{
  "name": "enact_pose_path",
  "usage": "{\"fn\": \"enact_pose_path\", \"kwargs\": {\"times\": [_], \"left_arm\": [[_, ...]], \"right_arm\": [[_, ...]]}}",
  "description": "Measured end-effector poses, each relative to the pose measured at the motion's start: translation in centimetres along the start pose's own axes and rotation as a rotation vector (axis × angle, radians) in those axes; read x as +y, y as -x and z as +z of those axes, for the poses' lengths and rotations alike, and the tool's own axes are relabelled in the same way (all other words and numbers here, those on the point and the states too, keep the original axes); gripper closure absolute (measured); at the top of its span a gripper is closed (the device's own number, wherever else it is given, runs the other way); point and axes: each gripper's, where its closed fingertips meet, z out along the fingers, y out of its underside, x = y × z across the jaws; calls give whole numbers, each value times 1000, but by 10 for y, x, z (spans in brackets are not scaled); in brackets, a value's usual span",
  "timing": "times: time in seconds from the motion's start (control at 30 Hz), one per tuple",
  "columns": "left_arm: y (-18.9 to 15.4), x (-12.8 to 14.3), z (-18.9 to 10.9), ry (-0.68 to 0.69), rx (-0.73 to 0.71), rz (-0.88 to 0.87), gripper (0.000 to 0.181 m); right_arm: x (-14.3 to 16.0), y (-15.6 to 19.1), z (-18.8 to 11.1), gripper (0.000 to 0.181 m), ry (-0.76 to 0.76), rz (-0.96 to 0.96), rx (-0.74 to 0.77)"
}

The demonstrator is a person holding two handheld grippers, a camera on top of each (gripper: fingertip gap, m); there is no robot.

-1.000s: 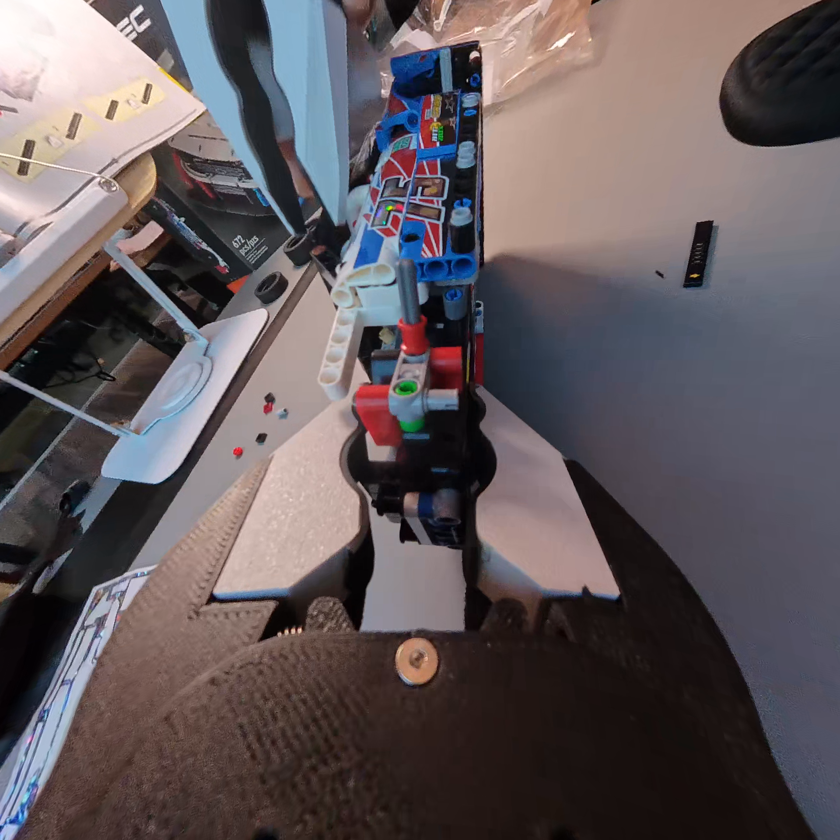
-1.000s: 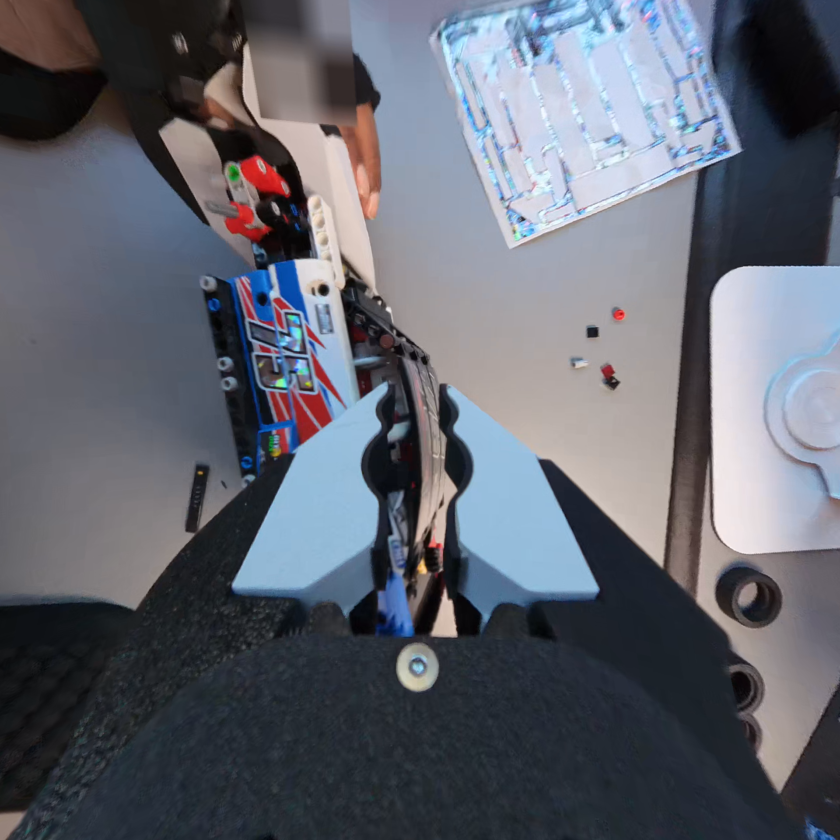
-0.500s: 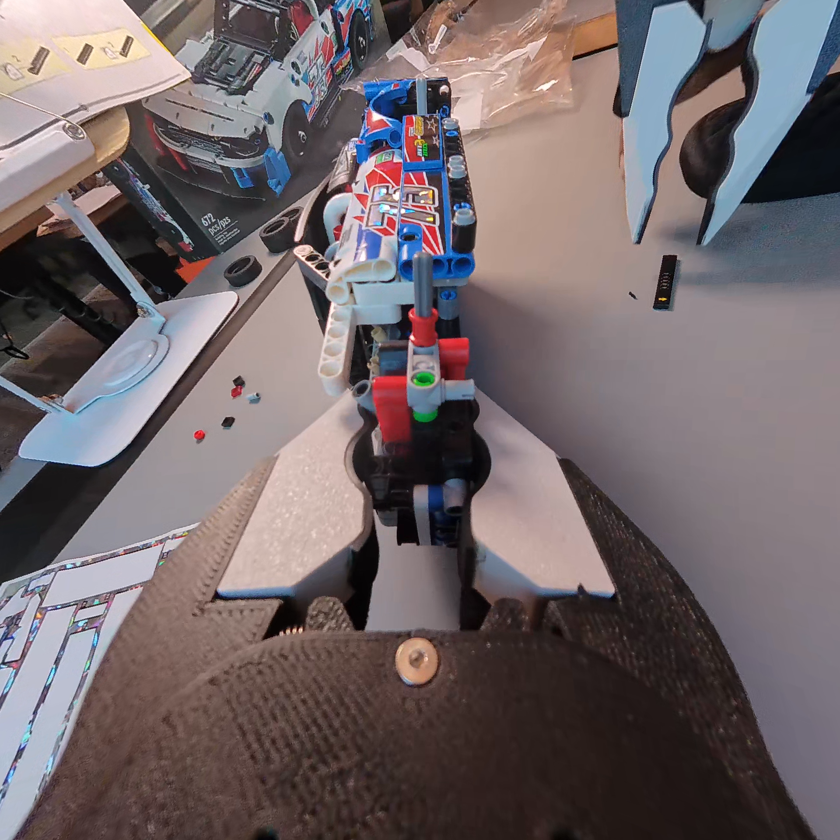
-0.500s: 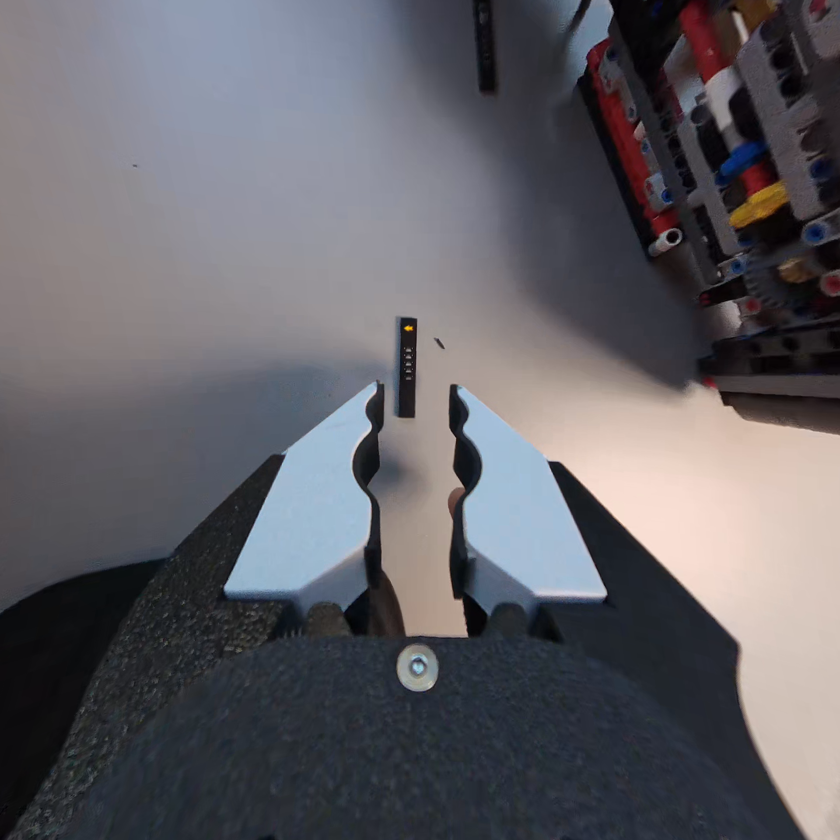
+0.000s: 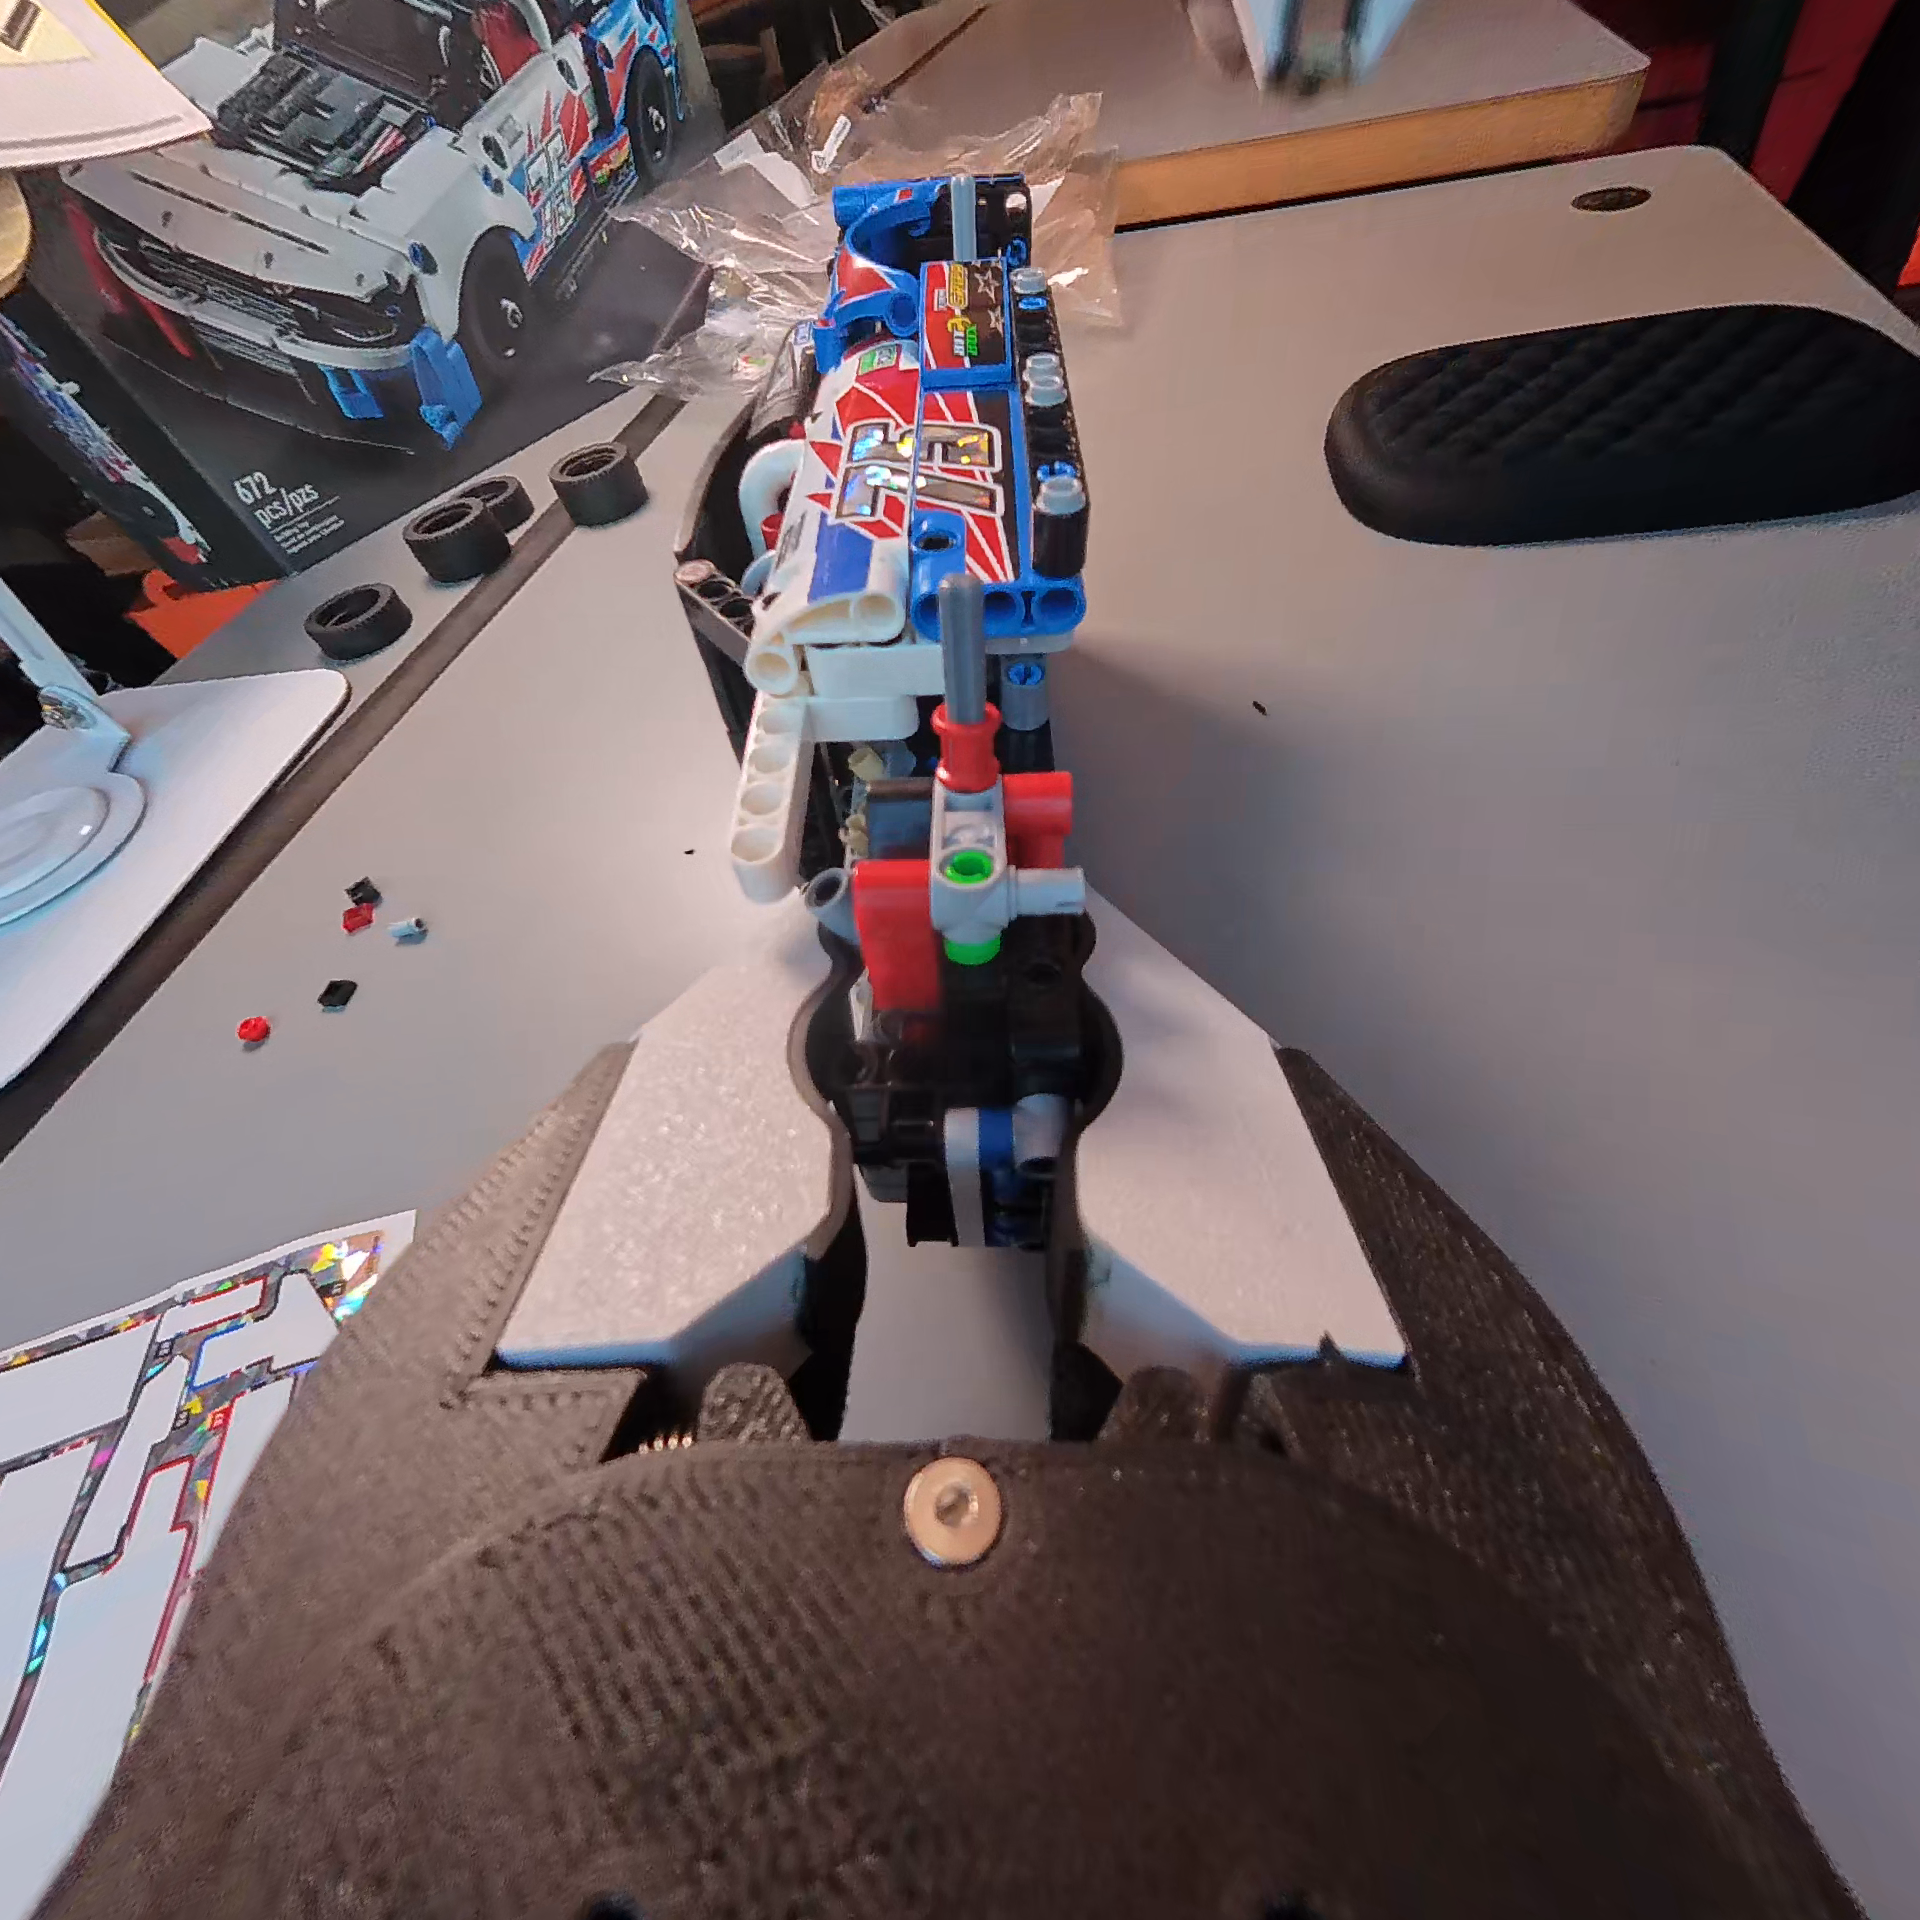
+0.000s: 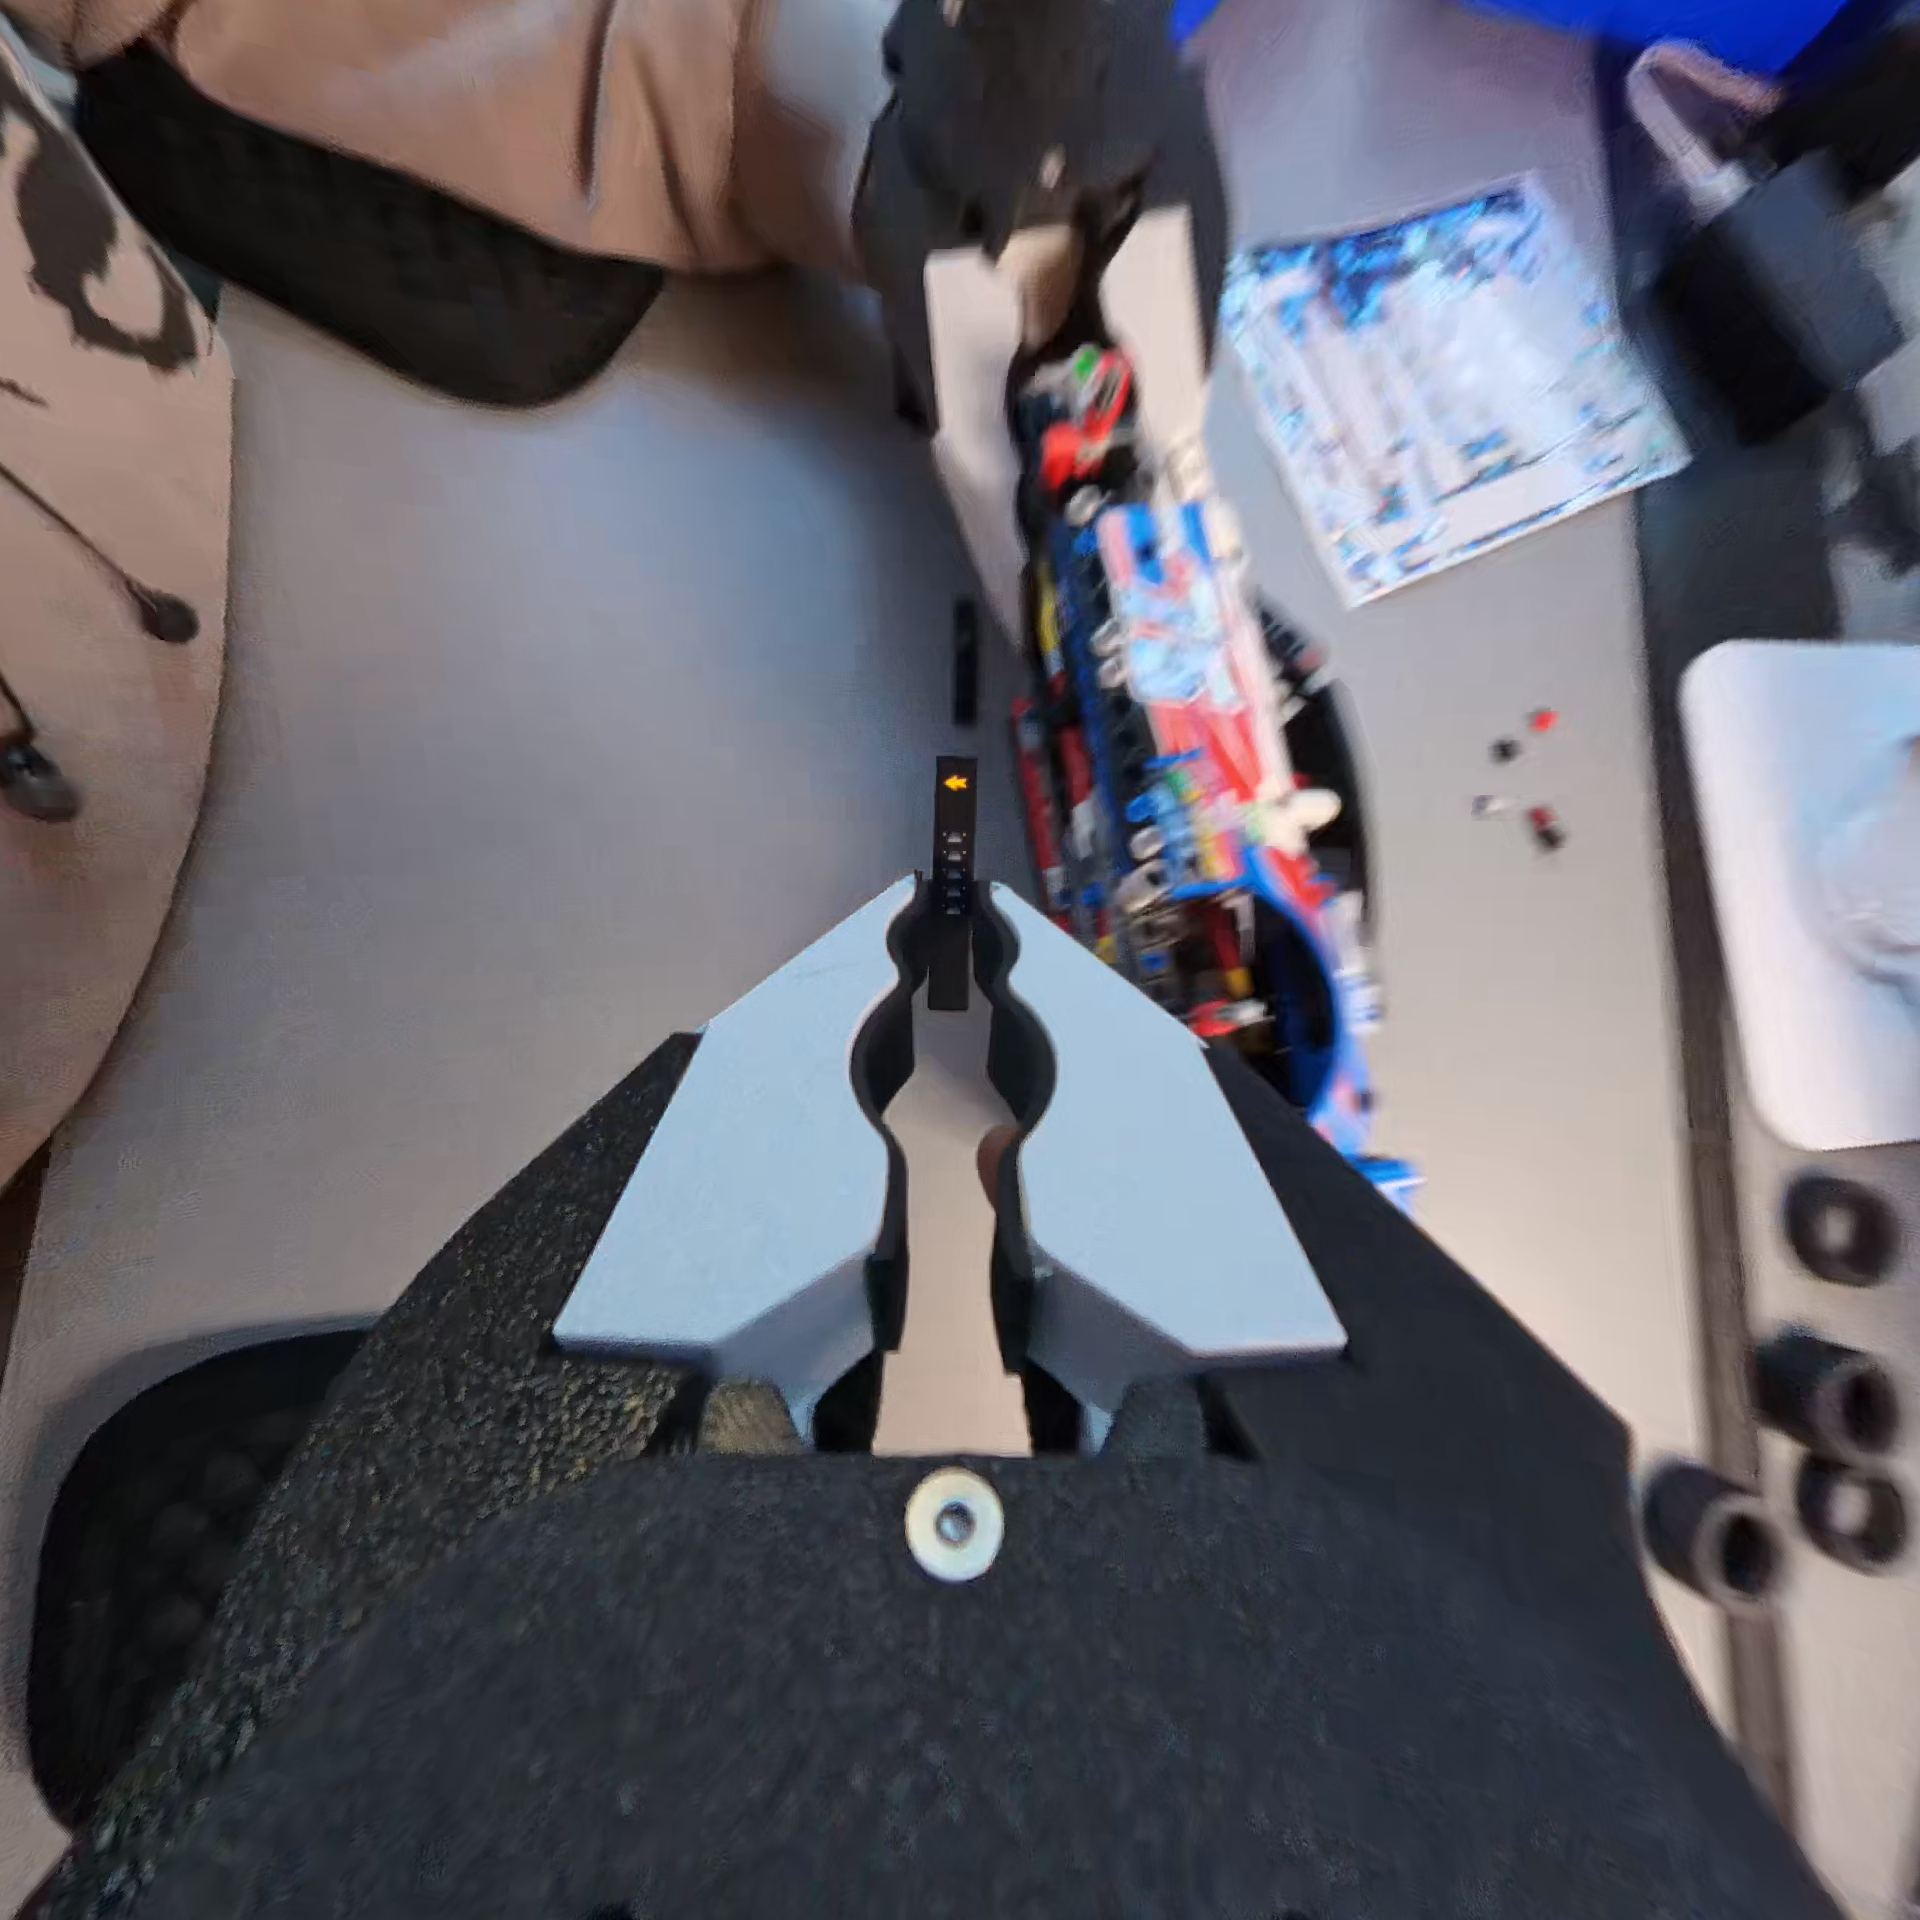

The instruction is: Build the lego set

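Observation:
The partly built lego car (image 5: 935, 488), blue, white and red with stickers, stands on its side on the grey table (image 5: 1455, 831). My left gripper (image 5: 951, 935) is shut on its near end, around black and red parts. My right gripper (image 6: 953, 888) is shut on a thin black strip (image 6: 954, 831) with a small yellow mark. It holds the strip above the table, left of the car (image 6: 1174, 790). The strip sticks out past the fingertips. The right gripper shows blurred at the top of the left wrist view (image 5: 1304, 42).
Black tyres (image 5: 457, 530) and the set's box (image 5: 343, 239) lie left of the car. Small loose pieces (image 5: 353, 935), a sticker sheet (image 5: 156, 1382) and a white stand base (image 5: 62, 831) are at left. A black pad (image 5: 1631, 426) is at right. Plastic bags (image 5: 935, 135) lie behind.
My right gripper let go of the car, went down to the black strip on the table, shut on it and lifted it. My left gripper kept hold of the car.

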Motion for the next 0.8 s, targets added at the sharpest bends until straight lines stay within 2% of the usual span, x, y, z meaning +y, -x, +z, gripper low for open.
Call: {"fn": "enact_pose_path", "kwargs": {"times": [0.03, 0.1, 0.27, 0.37, 0.8], "left_arm": [[-1, 0, 0, -2, 7, -7, 147], [0, -1, 1, -4, 13, -27, 147], [2, 0, 0, -11, 27, -67, 147], [3, 0, 0, -15, 33, -81, 147], [5, 0, 0, -26, 52, -120, 147]], "right_arm": [[-13, -13, -10, 177, 15, -35, 23], [-21, -34, -10, 177, 113, -105, 45], [-13, -46, 28, 177, 212, -136, -48], [-10, -47, 37, 176, 220, -114, -83], [-7, -53, 37, 176, 235, -80, -142]]}}
